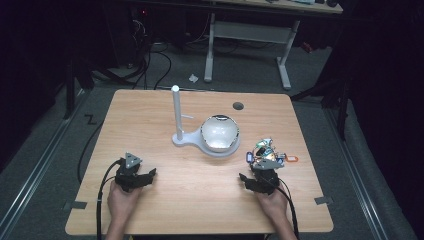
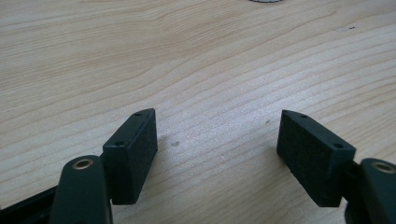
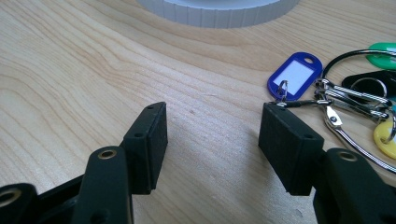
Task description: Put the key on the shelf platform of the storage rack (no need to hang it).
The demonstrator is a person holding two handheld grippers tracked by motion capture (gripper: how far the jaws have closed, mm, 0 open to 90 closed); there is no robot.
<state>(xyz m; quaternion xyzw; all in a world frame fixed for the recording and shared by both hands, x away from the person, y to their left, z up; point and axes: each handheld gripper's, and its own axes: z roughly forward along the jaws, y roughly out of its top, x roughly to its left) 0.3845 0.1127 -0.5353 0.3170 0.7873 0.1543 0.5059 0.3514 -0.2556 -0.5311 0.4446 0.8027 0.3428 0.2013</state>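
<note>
Table: a light wooden top (image 1: pixel 165 200), with a small dark round hole (image 1: pixel 238 105) near its far edge at about 1 o'clock.
Stand: a white base (image 1: pixel 186 138) with an upright white post (image 1: pixel 176 111), near the table's centre.
Bowl: a shiny bowl (image 1: pixel 219 132) sits on the stand's round end, at 3 o'clock from the post.
Keys: a bunch of keys with coloured tags (image 1: pixel 267 152) lies at 4 o'clock from the bowl; a blue tag (image 3: pixel 294 74) is nearest the right jaw.
Left gripper (image 1: pixel 145 176): at 7 o'clock on the table, jaws wide, nothing between them.
Right gripper (image 3: pixel 212 140): at 5 o'clock, jaws wide, bare wood between; the key bunch lies just beside its right jaw.
</note>
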